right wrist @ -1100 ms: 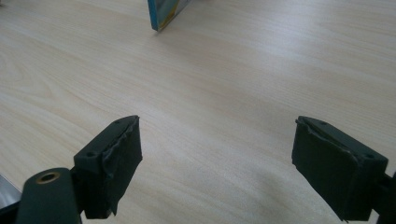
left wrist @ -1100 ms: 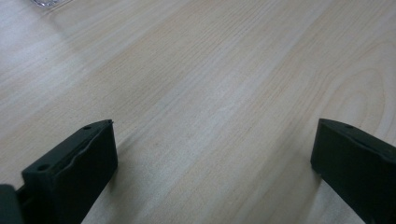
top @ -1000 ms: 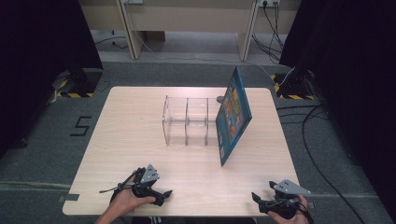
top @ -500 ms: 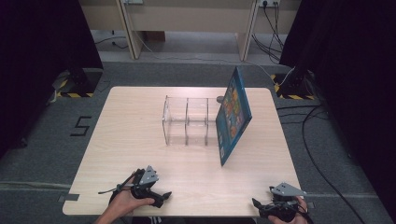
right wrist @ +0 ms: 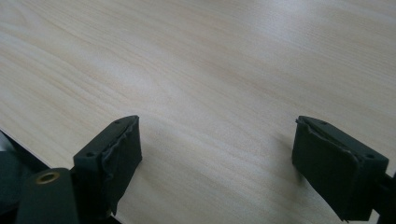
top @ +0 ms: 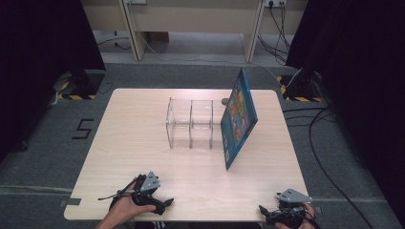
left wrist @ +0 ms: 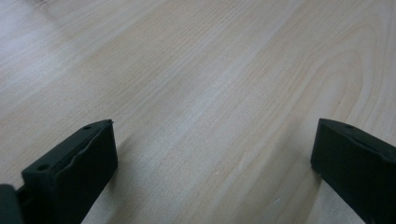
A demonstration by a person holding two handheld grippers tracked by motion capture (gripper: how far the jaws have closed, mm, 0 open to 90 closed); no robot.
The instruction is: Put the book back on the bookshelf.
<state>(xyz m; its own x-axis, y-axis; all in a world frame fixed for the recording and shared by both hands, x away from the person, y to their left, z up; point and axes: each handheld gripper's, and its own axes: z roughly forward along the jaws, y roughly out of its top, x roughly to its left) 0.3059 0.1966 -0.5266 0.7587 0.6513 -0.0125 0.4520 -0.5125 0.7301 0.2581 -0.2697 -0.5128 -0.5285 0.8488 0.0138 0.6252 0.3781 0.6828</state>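
Note:
A clear acrylic rack [top: 191, 123] with upright dividers stands at the middle of the wooden table [top: 133, 129]. A blue picture book [top: 238, 117] leans tilted against the rack's right end. My left gripper [top: 165, 204] rests near the front left edge, held by a hand; in the left gripper view its jaws stand wide apart over bare wood, left gripper [left wrist: 212, 163] open. My right gripper [top: 263, 213] sits at the front right edge; the right gripper view shows the right gripper [right wrist: 217, 154] open, nothing between the jaws.
A small dark round object [top: 224, 101] lies behind the rack near the table's far edge. Grey carpet surrounds the table, with cables [top: 325, 143] on the floor at the right and wooden furniture legs [top: 131, 28] at the back.
My right gripper has drawn back toward the table's front edge. The left gripper has barely shifted. The book and rack stay put.

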